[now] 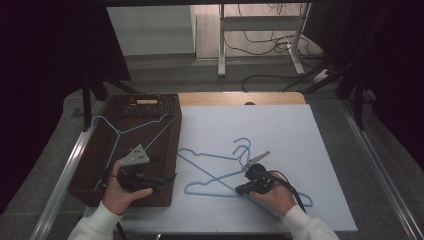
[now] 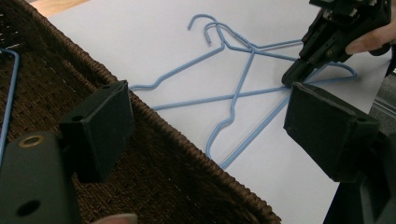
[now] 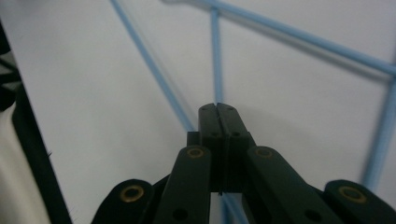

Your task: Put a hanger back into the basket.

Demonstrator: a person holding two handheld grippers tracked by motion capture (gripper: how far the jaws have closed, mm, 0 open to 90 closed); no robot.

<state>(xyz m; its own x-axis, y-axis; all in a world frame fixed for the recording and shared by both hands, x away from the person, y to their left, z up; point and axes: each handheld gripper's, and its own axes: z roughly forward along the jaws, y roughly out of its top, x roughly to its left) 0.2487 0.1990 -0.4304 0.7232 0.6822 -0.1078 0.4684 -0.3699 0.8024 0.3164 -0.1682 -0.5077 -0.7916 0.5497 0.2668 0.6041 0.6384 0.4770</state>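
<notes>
Gripping a wire of one blue hanger (image 1: 215, 177), it seems, the right gripper (image 1: 239, 190) has its jaws pressed together low on the white sheet (image 1: 290, 135); the blurred right gripper view leaves the pinch unsure. A second blue hanger (image 1: 210, 156) crosses the first. The left gripper (image 1: 167, 179) hovers with jaws wide over the near corner of the brown wicker basket (image 1: 172, 150), whose wall stands between it and the hangers. Farther in, a third hanger (image 1: 117, 132) lies inside beside a dark keypad (image 1: 147, 105).
</notes>
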